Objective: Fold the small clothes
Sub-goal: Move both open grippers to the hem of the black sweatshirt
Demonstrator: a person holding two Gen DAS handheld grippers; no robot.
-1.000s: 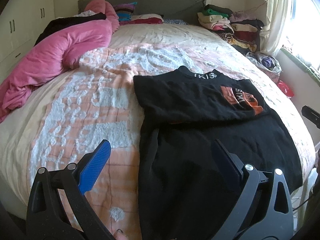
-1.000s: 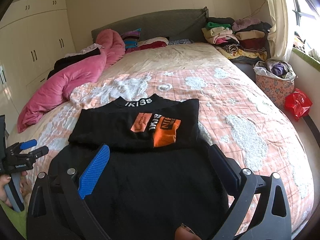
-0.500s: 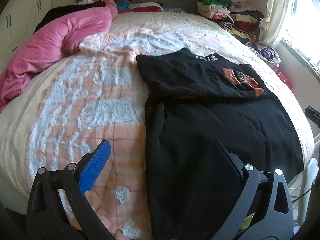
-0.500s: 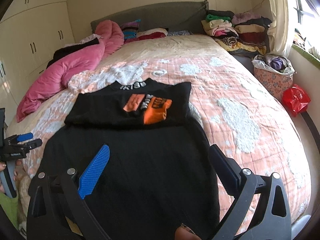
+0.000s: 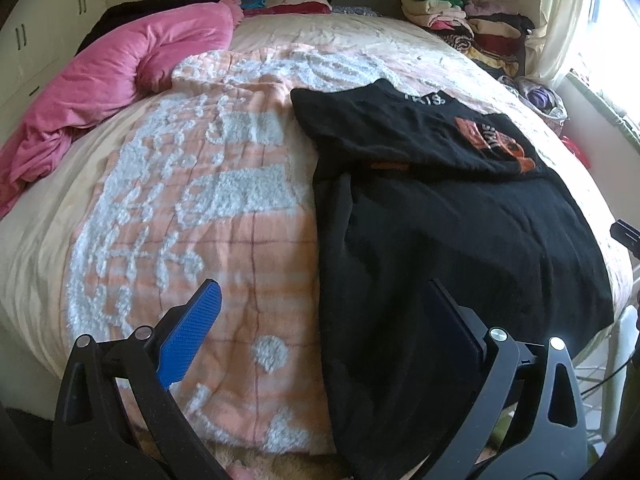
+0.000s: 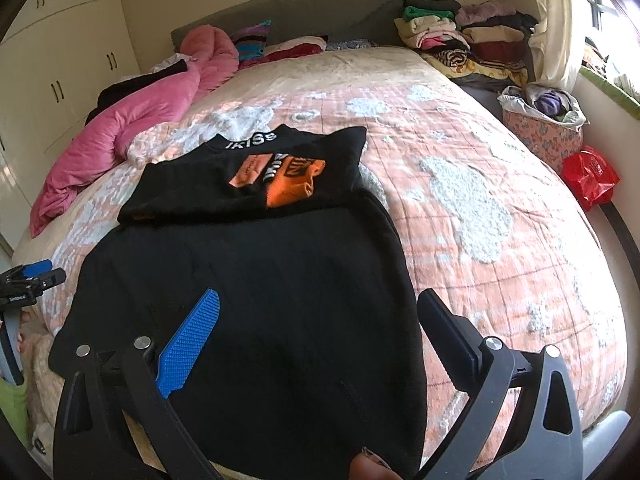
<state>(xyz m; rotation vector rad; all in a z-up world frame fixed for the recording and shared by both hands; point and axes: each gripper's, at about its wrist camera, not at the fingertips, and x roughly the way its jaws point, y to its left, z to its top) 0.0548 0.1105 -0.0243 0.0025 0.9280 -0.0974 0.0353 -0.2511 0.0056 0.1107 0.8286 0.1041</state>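
Hovering over the near edge of the bed (image 5: 120, 184), the left gripper (image 5: 320, 312) has its jaws spread wide, nothing between them; blue pad at 7 o'clock, dark pad at 5 o'clock in the left wrist view. Black shirt (image 5: 440, 248) lies flat on the peach quilt, running from about 1 o'clock down to 6 o'clock, its top part already folded back so the orange print (image 5: 492, 144) shows at 2 o'clock. Left edge of the shirt runs between the two fingers, lower hem hangs off the bed edge at 5–6 o'clock. Pink duvet (image 5: 120, 72) at 10 o'clock, stack of folded clothes (image 5: 460, 28) at 1 o'clock, both well apart from the shirt. Right wrist view: right gripper (image 6: 320, 316) also spread, empty, above the lower body of the black shirt (image 6: 260, 300); folded top with print at 12 o'clock. Left gripper (image 6: 28, 280) visible at 9 o'clock, just beside the shirt's left edge. Red bag (image 6: 590, 176) at 3 o'clock, basket (image 6: 540, 136) at 2 o'clock. Judgement: soft, light, limp knit, no slip problem, will sag and drag if lifted at one point; best taken at the two near hem corners, one per gripper, pinching the layers together.
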